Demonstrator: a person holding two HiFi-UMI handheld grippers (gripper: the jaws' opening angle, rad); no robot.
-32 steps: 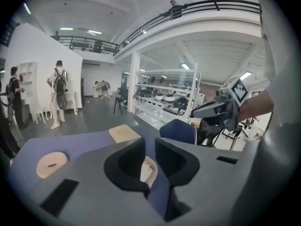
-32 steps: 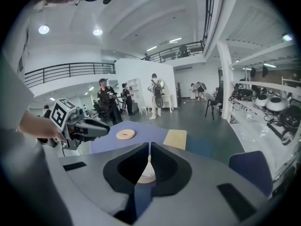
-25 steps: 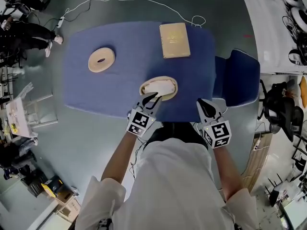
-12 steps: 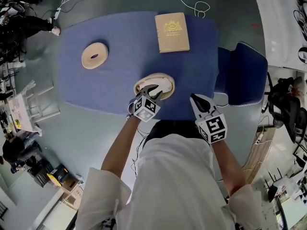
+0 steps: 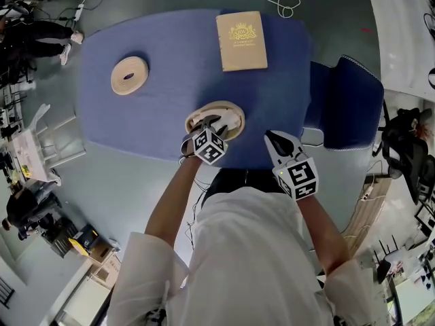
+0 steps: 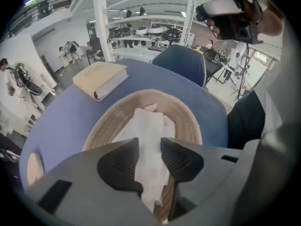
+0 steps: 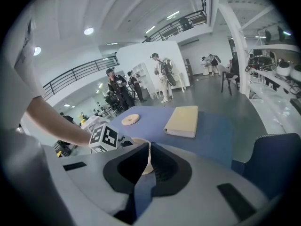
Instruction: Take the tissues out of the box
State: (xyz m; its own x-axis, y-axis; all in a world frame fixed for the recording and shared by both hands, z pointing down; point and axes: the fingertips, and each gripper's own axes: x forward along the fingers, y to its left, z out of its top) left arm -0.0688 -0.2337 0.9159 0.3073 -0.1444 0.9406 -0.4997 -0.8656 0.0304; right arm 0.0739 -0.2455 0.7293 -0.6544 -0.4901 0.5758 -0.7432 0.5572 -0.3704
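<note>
A shallow oval woven basket sits near the front edge of the blue table and holds white tissues. My left gripper hangs over the basket's near side. In the left gripper view its jaws are opening, with a strip of tissue standing in the gap inside the basket. My right gripper hovers to the right of the basket at the table's front edge, shut and holding nothing.
A tan book-like box lies at the table's far side, also in the right gripper view. A tan ring-shaped roll lies at the far left. A blue chair stands right of the table. A white cable lies on the floor.
The left gripper has moved forward over the basket, and its jaws now stand around the tissue. The right gripper has edged a little towards the table.
</note>
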